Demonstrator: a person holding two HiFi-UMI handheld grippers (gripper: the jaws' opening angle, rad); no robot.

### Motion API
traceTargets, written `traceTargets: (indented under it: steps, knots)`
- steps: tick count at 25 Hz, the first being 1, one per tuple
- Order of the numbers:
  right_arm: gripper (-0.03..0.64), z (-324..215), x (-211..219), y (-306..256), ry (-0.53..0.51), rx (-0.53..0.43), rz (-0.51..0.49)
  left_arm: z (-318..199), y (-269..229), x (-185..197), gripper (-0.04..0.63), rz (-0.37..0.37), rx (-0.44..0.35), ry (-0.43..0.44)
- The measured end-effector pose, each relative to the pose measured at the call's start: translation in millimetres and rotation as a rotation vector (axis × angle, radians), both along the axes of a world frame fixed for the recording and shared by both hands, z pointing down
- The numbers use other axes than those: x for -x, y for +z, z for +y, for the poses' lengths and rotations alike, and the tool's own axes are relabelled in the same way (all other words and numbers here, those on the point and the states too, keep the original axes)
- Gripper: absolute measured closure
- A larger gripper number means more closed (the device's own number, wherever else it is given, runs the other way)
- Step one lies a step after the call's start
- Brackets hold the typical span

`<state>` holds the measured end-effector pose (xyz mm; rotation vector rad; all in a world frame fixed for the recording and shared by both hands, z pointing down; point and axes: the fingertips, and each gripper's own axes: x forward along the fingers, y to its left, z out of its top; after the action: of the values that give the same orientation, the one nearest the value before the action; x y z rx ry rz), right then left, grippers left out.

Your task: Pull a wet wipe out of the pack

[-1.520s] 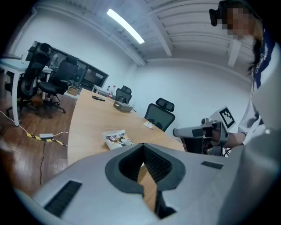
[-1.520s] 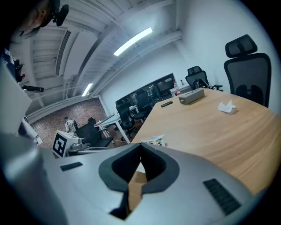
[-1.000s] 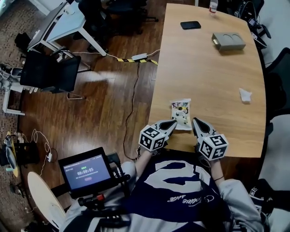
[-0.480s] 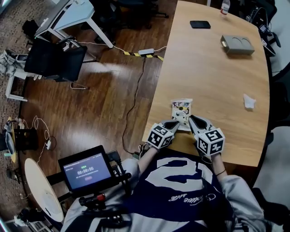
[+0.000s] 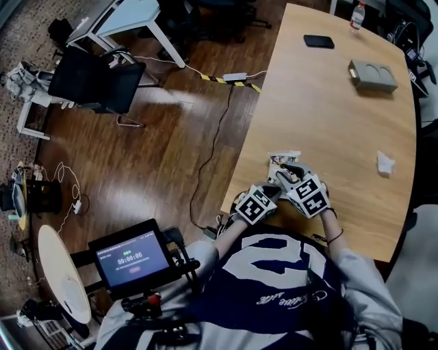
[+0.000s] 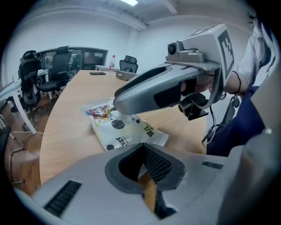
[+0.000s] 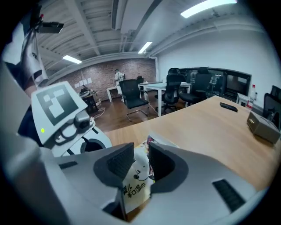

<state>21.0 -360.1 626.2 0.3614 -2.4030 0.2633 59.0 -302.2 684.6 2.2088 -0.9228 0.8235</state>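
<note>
The wet wipe pack [image 5: 281,162], white with cartoon print, lies flat on the wooden table [image 5: 328,109] near its front edge. My right gripper [image 5: 289,171] hangs over the pack's near end, pointing down at it. Its jaws are opening; in the right gripper view [image 7: 140,160] the pack [image 7: 137,178] shows in the gap between the pads, which do not press on it. My left gripper [image 5: 274,191] sits just left of and nearer than the pack, tips shut on nothing [image 6: 142,149]. In the left gripper view the pack [image 6: 120,129] lies ahead, under the right gripper [image 6: 119,102].
Farther along the table are a crumpled white tissue [image 5: 386,163], a grey box [image 5: 373,75], a black phone [image 5: 319,42] and a bottle [image 5: 357,14]. The table's left edge drops to wood floor with a cable [image 5: 213,147] and a black chair [image 5: 96,85]. A small screen [image 5: 130,258] is at my lap.
Both grippers came forward and down to the pack. The right gripper rolled over, moved onto the pack's near end, and its jaws went from shut to apart.
</note>
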Motion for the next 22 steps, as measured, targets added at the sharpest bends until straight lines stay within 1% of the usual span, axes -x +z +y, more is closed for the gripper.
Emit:
traceTargets:
  steps: [3, 5, 7, 9, 10, 12, 15, 17, 22]
  knots:
    - [0.522, 7, 6, 17, -0.098, -0.034, 0.089, 1, 3, -1, 0.594, 0.016, 0.036, 0.002]
    - [0.522, 9, 8, 27, -0.122, -0.056, 0.129, 0, 4, -2, 0.595, 0.025, 0.044, 0.003]
    - [0.522, 7, 7, 31, -0.103, -0.062, 0.137, -1, 5, -3, 0.594, 0.034, 0.05, 0.004]
    - [0.523, 4, 5, 33, -0.054, -0.052, 0.131, -1, 4, -3, 0.595, 0.043, 0.067, 0.005]
    - [0.534, 2, 3, 34, -0.022, -0.044, 0.13, 0, 4, -3, 0.595, 0.047, 0.079, 0.005]
    - [0.577, -2, 0, 36, 0.035, -0.02, 0.124, 0, 3, -3, 0.594, 0.052, 0.096, 0.003]
    - [0.592, -8, -3, 33, 0.087, 0.032, 0.089, -1, 4, -3, 0.595, 0.06, 0.109, 0.003]
    - [0.596, -8, -5, 27, 0.124, 0.083, 0.047, -1, 5, -4, 0.594, 0.063, 0.116, 0.003]
    - [0.608, -9, -17, 4, 0.262, 0.268, -0.141, -2, 7, -3, 0.594, 0.079, 0.153, -0.002]
